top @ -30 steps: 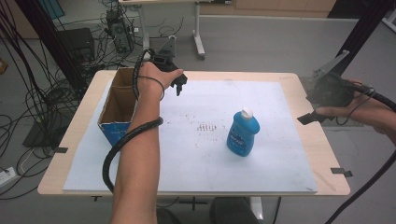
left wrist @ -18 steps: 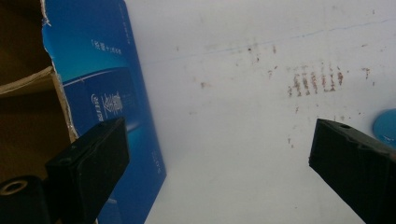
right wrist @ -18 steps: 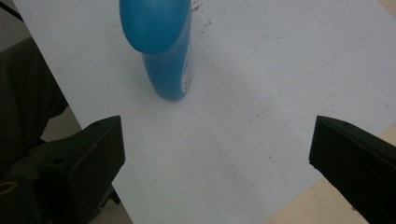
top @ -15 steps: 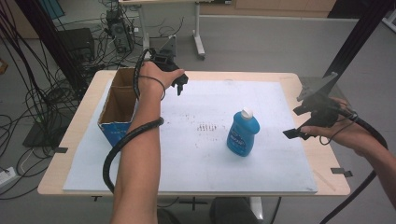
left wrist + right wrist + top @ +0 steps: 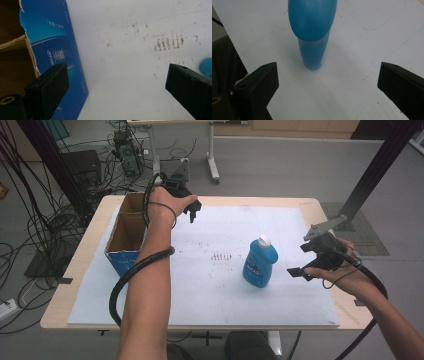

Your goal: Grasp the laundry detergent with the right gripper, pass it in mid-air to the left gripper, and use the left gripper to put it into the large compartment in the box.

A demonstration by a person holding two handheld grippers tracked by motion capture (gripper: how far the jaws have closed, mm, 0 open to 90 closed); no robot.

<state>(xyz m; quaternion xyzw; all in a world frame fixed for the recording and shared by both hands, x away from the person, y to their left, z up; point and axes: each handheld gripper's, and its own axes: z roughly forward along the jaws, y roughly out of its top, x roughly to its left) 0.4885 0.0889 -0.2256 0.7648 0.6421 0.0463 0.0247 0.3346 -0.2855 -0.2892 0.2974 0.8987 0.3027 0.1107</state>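
Well, a wooden table (image 5: 90, 251) under a big white sheet (image 5: 200, 290) with small brown marks at frame centre, on a grey floor (image 5: 280, 165) with black cables at left. Blue bottle (image 5: 260, 261) with white cap standing upright, right of centre. Right gripper (image 5: 306, 260) just beside it, jaws wide apart, holding nothing. Left gripper (image 5: 192, 211) up top, jaws apart too, near an open cardboard box (image 5: 126, 236) at upper left. Nothing between bottle and right jaws.
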